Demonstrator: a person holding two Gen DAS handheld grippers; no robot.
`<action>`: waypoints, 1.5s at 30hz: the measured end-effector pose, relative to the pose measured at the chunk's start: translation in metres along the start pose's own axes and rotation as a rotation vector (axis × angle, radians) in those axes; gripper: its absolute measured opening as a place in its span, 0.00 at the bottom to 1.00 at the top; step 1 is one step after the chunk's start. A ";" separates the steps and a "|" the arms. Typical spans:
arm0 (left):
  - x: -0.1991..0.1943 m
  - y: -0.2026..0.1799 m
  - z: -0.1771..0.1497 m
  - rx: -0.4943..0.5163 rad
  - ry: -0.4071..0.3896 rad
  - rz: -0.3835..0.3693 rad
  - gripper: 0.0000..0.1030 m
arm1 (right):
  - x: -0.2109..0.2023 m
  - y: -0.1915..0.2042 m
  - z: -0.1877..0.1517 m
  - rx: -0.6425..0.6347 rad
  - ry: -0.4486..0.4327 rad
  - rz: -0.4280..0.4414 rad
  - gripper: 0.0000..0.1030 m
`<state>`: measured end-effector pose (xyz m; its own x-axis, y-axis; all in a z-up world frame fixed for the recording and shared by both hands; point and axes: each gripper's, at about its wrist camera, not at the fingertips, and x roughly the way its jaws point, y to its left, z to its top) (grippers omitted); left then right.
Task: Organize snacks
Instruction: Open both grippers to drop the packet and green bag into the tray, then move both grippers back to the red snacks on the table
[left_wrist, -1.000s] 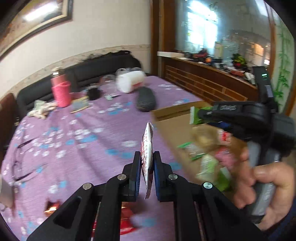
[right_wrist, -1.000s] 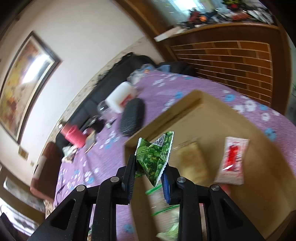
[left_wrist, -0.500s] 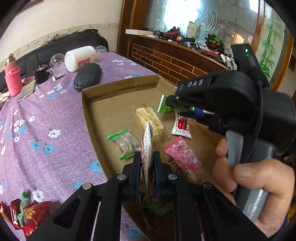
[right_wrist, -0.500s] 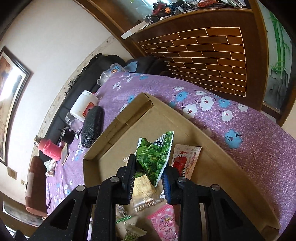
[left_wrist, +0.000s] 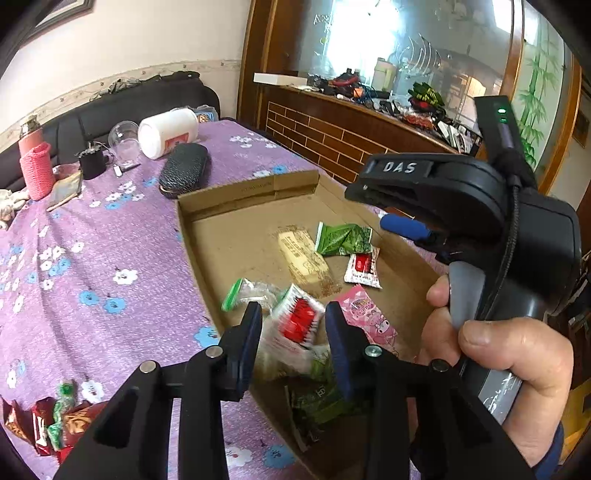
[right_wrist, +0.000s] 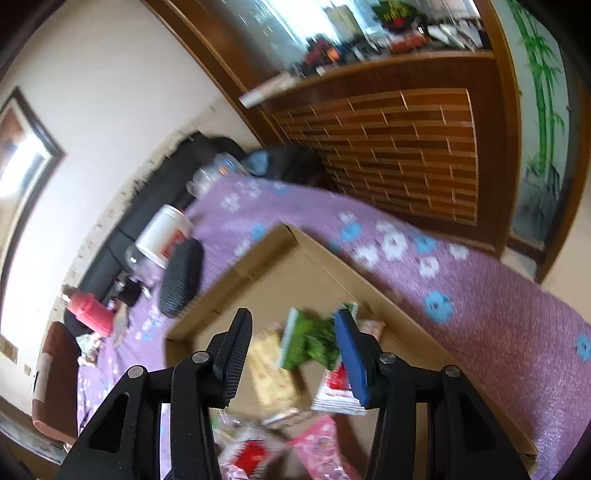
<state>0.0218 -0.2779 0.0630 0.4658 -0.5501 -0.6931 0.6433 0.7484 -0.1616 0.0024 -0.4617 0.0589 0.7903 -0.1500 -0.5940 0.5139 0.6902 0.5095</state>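
Observation:
A shallow cardboard box (left_wrist: 229, 206) lies on the purple flowered tablecloth and holds several snack packets. My left gripper (left_wrist: 293, 321) hovers over its near end, jaws opening. A white-and-red packet (left_wrist: 295, 325) drops loose and blurred between them, no pad pressing it. My right gripper (right_wrist: 295, 321), held by a hand (left_wrist: 509, 354), is over the box's right side (left_wrist: 364, 208), jaws also opening. A green packet (right_wrist: 312, 341) falls free of its pads and shows low in the box (left_wrist: 341, 239). A beige bar (left_wrist: 303, 258), a red sachet (left_wrist: 364, 266) and a pink packet (left_wrist: 369, 321) lie inside.
Loose red and green candies (left_wrist: 55, 424) sit on the cloth at the near left. Beyond the box are a black case (left_wrist: 184, 170), a white jar (left_wrist: 168, 133), a glass (left_wrist: 123, 142) and a pink bottle (left_wrist: 35, 170). A wooden counter (left_wrist: 351, 144) stands behind.
Both grippers swung over the box and opened. The left let go of the white-and-red packet, the right let go of the green packet, and both packets are dropping into the box.

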 end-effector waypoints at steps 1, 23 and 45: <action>-0.004 0.002 0.001 -0.006 -0.005 0.003 0.33 | -0.005 0.006 -0.002 -0.025 -0.022 0.020 0.49; -0.130 0.162 -0.071 -0.247 0.001 0.371 0.45 | -0.015 0.123 -0.100 -0.503 0.127 0.355 0.49; -0.090 0.215 -0.111 -0.314 0.107 0.469 0.34 | -0.005 0.152 -0.150 -0.623 0.381 0.538 0.53</action>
<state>0.0510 -0.0260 0.0131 0.5830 -0.1046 -0.8057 0.1636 0.9865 -0.0098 0.0263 -0.2500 0.0457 0.6503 0.4715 -0.5956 -0.2542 0.8739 0.4143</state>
